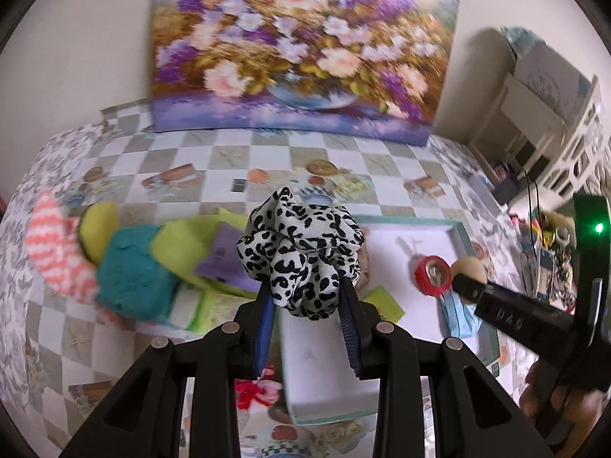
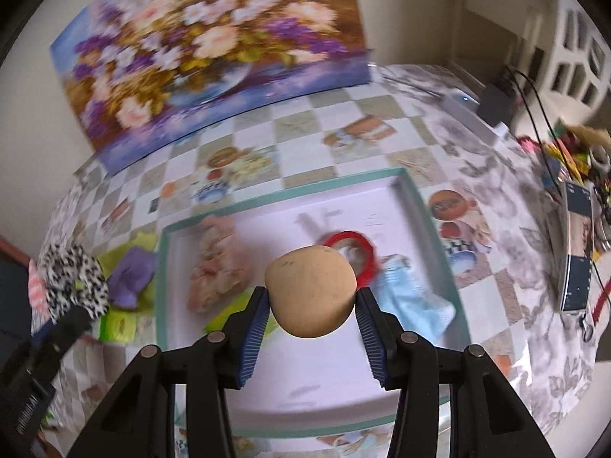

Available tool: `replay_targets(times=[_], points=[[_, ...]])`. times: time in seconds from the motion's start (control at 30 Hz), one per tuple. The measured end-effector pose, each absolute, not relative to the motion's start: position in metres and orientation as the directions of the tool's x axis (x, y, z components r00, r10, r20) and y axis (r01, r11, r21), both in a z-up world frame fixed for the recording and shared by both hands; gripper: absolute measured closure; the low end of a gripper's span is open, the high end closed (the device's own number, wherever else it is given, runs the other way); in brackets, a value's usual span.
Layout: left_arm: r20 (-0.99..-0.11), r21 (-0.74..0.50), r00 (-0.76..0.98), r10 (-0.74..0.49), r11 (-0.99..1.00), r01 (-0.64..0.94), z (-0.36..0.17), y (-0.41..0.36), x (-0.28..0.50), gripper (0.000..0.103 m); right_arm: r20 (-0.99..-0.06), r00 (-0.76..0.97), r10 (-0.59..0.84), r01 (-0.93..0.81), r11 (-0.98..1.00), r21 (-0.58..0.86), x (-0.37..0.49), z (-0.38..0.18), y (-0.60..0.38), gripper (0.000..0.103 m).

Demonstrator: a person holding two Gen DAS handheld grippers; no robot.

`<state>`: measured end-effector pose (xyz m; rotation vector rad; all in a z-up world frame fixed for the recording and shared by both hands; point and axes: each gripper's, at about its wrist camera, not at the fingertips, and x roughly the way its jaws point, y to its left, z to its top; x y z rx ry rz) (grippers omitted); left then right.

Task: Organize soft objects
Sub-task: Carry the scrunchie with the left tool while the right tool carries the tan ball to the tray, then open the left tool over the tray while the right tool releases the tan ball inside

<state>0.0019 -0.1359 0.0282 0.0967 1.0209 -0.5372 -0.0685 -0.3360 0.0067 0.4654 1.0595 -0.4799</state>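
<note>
So the left gripper [image 1: 307, 297] has its ribbed blue pads pinched on a crinkly black-and-white leopard scrunchie [image 1: 301, 255], held up over the near edge of the shallow teal-rimmed tray [image 2: 420, 206]. The right gripper [image 2: 311, 315] is clamped around a smooth, rounded tan sponge [image 2: 311, 290] above the tray's middle. A red ring [image 2: 353, 255] and pale blue cloth [image 2: 412, 297] lie inside.

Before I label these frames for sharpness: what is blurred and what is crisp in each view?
Left wrist view: scrunchie sharp, painting smeared. Right wrist view: beige ball sharp, box and its contents streaked; both bend at the edges.
</note>
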Motion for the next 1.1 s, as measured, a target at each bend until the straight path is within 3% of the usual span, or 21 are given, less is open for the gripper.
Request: replay_targets(times=[0.6,1.0,1.1], points=[[-0.866,-0.150,0.285,-0.410,0.758,0.635,-0.020,-0.252,0.007,0.069,-0.898,0.393,-0.196,0.676,0.724,0.138,-0.064,-0.019,-0.411,0.053],[-0.872,-0.160,0.259,-0.416,0.741,0.652,-0.038,-0.277,0.019,0.069,-0.896,0.376,-0.238,0.674,0.734,0.087,-0.049,-0.029,-0.426,0.053],[-0.879,-0.173,0.238,-0.413,0.741,0.649,-0.039,-0.276,0.020,0.061,-0.898,0.371,-0.238,0.675,0.733,0.085,-0.049,-0.029,-0.425,0.052]])
